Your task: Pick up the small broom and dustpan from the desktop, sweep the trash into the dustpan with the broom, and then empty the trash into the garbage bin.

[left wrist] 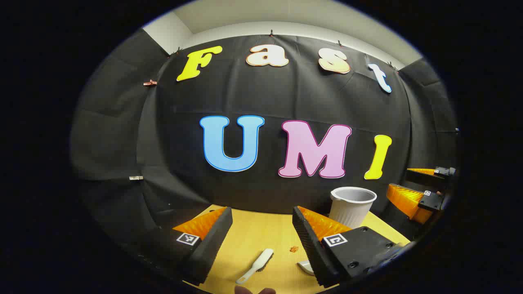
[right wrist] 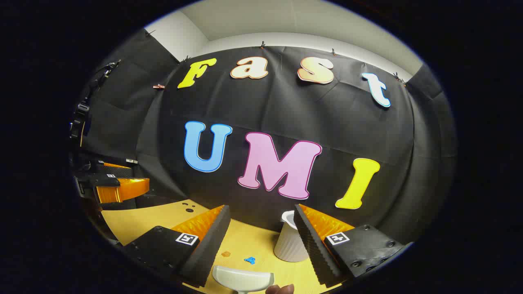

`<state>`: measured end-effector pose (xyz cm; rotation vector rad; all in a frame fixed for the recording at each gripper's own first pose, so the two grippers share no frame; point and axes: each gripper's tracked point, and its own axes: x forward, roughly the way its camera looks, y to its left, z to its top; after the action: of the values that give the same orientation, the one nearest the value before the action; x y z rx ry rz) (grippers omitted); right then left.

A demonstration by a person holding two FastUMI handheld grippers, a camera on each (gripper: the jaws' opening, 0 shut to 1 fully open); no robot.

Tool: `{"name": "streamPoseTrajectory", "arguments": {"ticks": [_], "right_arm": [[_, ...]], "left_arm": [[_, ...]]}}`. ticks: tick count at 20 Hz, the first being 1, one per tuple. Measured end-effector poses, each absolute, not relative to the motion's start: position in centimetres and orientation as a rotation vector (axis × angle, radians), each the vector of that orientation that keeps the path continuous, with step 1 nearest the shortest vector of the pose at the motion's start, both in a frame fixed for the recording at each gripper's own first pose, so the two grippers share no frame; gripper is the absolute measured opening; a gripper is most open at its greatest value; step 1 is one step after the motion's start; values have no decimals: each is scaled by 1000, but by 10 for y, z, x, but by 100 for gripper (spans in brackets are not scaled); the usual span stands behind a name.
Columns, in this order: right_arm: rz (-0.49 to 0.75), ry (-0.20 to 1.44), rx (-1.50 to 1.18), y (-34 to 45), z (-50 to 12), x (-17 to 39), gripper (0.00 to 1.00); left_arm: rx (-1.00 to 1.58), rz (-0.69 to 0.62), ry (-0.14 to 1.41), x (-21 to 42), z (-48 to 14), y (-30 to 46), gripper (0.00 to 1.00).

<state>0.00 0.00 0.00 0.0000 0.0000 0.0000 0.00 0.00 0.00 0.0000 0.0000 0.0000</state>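
Left claw (left wrist: 261, 237) is seen w/ fingers spread wide, nothing held, at bottom centre of the left gripper view, above a yellow tabletop (left wrist: 261, 228). A small white broom (left wrist: 255, 266) lies flat on the tabletop betw. the fingers, low in frame; an orange scrap (left wrist: 293, 248) sits just right of it, and a white dustpan (left wrist: 305, 267) edge is partly hidden behind the right finger. A white ribbed garbage bin (left wrist: 352, 206) stands upright at lower right. In the right gripper view, the right claw (right wrist: 261, 237) is likewise held agape and empty; the dustpan (right wrist: 243, 279) rests at bottom centre, blue scrap (right wrist: 249, 259) and orange scrap (right wrist: 225, 253) just above it, bin (right wrist: 288, 245) to the right, partly behind a finger.
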Motion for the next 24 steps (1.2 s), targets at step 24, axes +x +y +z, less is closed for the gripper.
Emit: {"name": "streamPoseTrajectory", "arguments": {"ticks": [24], "right_arm": [[17,713,135,37,-212,-72,96]], "left_arm": [[112,-209,62,40,-42,-3,94]]}}
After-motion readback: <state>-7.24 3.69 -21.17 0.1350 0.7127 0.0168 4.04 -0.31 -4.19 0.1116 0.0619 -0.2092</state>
